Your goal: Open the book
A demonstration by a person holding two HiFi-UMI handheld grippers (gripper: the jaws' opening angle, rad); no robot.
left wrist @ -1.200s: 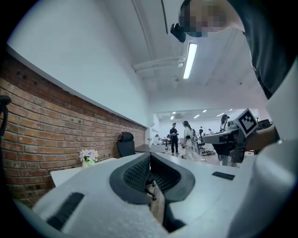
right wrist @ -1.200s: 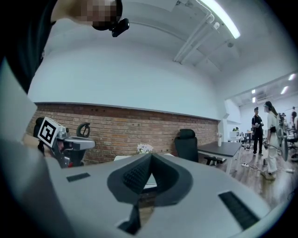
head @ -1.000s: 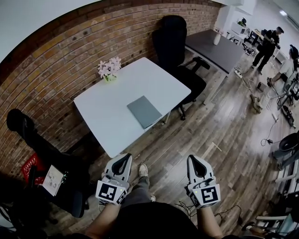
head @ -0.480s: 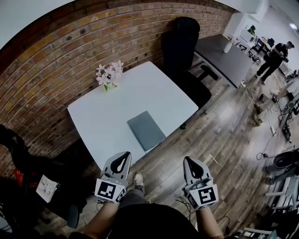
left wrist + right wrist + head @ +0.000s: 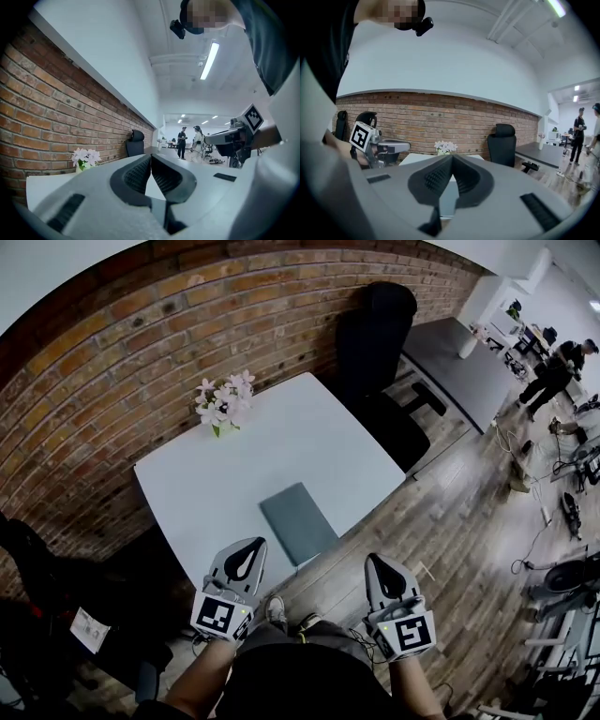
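Observation:
A closed grey book (image 5: 298, 522) lies flat on the white table (image 5: 234, 474), near its front edge. My left gripper (image 5: 251, 547) hangs over the table's front edge, just left of the book, jaws shut and empty. My right gripper (image 5: 374, 562) is over the wooden floor, right of the book and short of the table, also shut with nothing in it. In the left gripper view the tips (image 5: 150, 155) meet, with the table top beyond. In the right gripper view the tips (image 5: 452, 157) touch too, and the left gripper (image 5: 377, 147) shows at the left.
A small pot of pale flowers (image 5: 225, 401) stands at the table's back, by the brick wall. A black office chair (image 5: 380, 352) is behind the table's right corner, and a dark desk (image 5: 459, 367) beyond it. People stand far off at the right (image 5: 555, 371). Dark clutter (image 5: 56, 615) lies left.
Both grippers and I have come closer to the table: the book and table now sit nearer in the head view, and the left gripper has reached the front edge. Both jaws stayed shut.

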